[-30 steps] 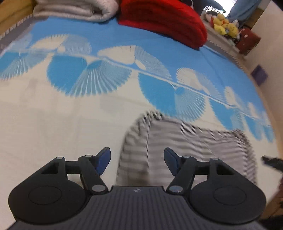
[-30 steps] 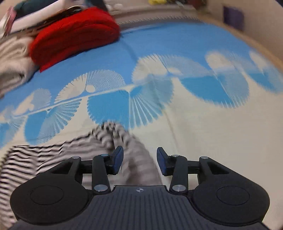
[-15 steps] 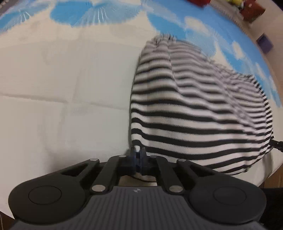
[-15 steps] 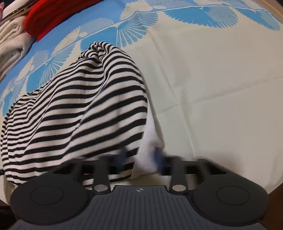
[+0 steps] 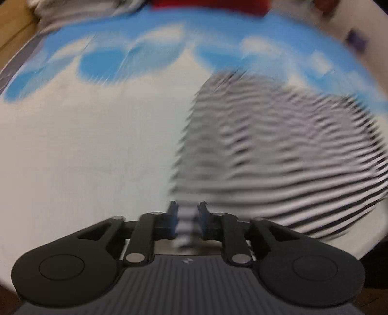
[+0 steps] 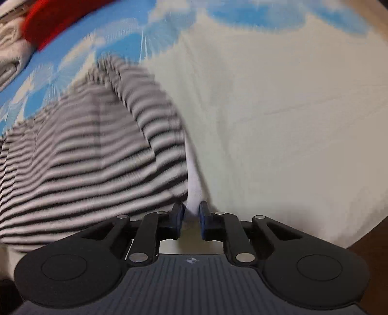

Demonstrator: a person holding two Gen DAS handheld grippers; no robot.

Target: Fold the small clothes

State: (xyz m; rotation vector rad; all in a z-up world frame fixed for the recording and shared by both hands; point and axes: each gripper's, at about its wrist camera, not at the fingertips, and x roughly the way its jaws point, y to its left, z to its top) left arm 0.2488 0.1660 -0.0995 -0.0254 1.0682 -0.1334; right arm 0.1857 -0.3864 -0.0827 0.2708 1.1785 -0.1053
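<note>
Left wrist view: my left tool [image 5: 188, 219] sits at 6 o'clock, its blue pads [image 5: 173, 218] standing narrow with a strip of the striped garment [image 5: 278, 155] between them. Its jaws are opening, and the blur hides whether the pads press the cloth. The black-and-white striped garment spreads from the tool toward 2 o'clock, lying on the bed sheet [image 5: 84, 150], which is cream near me and blue with pale fan shapes toward 12 o'clock. A red cushion [image 5: 211, 6] shows at 12 o'clock on the far edge, and pale folded bedding [image 5: 80, 9] lies at 11 o'clock. The whole view is smeared by motion.

Right wrist view: my right tool [image 6: 190, 219] sits at 6 o'clock, its pads [image 6: 179, 218] narrow, with a white edge of the striped garment [image 6: 80, 155] reaching down between them. These jaws are opening too; a gap seems to show beside the cloth, though I cannot tell for certain. The garment fills the span from 7 to 11 o'clock, its fold ridge running up toward 11 o'clock. The cream part of the bed sheet [image 6: 278, 116] fills 1 to 4 o'clock. The red cushion [image 6: 55, 21] lies at 10 to 11 o'clock, with the pale bedding [image 6: 11, 58] just beside it at 10 o'clock.
</note>
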